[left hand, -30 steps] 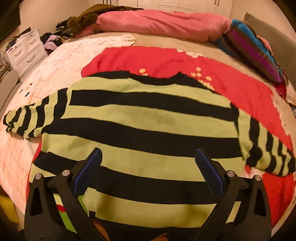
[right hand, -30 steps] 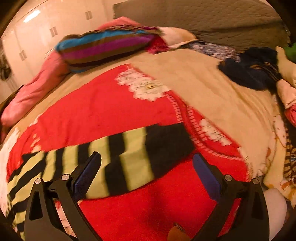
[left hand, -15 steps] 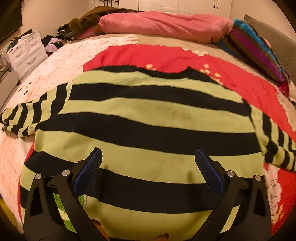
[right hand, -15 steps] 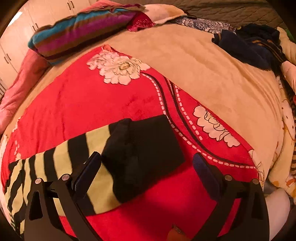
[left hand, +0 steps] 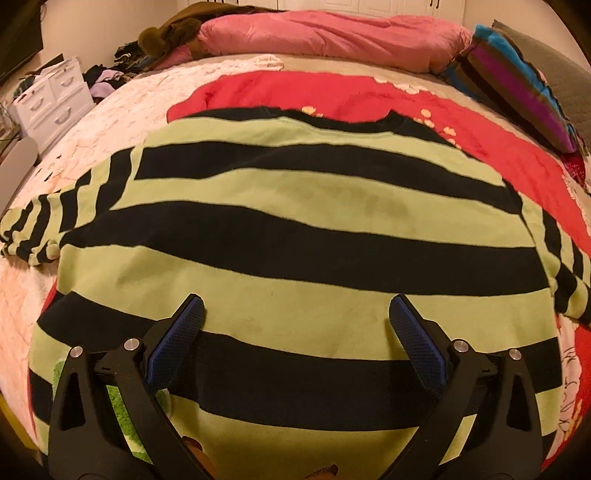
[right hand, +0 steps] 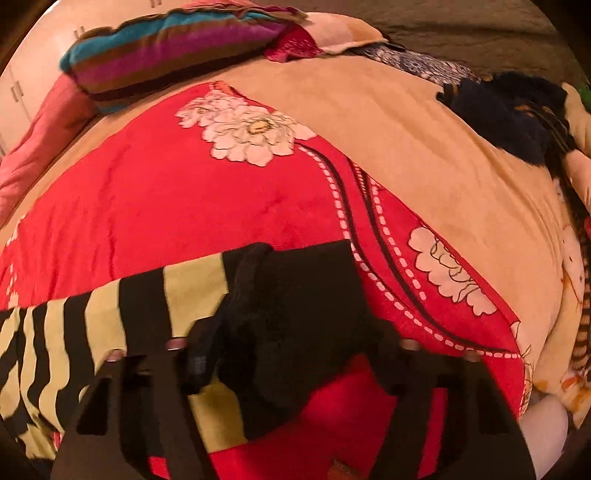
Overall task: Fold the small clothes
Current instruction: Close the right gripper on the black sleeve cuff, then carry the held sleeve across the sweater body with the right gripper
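Note:
A small green-and-black striped sweater lies flat on the bed, neck away from me, its left sleeve out to the left. My left gripper is open and empty, low over the sweater's lower body. In the right wrist view the sweater's right sleeve ends in a black cuff lying on the red blanket. My right gripper is blurred but open, its fingers on either side of the cuff, close above it.
The red flowered blanket and a tan blanket cover the bed. A pink duvet and a striped pillow lie at the far edge. Dark clothes are heaped at the right. White drawers stand left of the bed.
Both grippers have dropped closer to the sweater. The right gripper has moved down over the black cuff, which now lies between its fingers.

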`<control>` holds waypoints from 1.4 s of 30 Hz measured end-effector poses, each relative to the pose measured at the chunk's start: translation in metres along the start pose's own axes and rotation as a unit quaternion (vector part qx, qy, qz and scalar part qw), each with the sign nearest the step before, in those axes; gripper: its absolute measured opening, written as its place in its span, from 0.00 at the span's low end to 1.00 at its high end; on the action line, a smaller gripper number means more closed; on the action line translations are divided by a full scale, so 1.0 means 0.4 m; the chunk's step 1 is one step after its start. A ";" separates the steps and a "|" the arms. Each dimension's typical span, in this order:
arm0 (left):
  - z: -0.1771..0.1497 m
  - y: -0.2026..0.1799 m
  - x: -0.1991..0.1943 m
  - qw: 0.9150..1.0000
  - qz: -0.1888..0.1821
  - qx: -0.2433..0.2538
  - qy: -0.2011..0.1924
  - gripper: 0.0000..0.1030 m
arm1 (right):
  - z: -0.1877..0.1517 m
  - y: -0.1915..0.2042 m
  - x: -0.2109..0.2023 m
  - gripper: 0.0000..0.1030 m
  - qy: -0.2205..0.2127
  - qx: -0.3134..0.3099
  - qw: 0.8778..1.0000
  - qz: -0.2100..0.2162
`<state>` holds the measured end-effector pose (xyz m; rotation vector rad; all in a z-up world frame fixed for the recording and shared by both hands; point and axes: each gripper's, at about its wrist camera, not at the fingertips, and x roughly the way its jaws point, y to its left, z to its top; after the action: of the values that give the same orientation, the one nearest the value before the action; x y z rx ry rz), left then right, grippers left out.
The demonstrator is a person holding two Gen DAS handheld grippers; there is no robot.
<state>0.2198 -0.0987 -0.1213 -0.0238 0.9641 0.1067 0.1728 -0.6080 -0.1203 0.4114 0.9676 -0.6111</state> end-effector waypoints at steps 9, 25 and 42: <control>-0.006 -0.004 0.010 1.000 0.006 0.010 0.006 0.92 | 0.002 0.037 -0.125 0.25 -0.051 -0.021 0.995 0.082; 0.043 0.067 -0.049 0.999 0.023 -0.019 -0.037 0.92 | -0.043 0.361 -0.329 0.04 -0.056 -0.097 0.962 0.251; 0.065 0.106 -0.056 0.999 0.000 -0.041 -0.032 0.92 | -0.233 0.472 -0.277 0.75 -0.054 -0.323 0.935 0.133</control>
<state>0.2241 -0.0565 -0.0867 -0.0947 0.8960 0.1461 0.1889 -0.3779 -0.0624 -0.0824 0.9296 -0.0482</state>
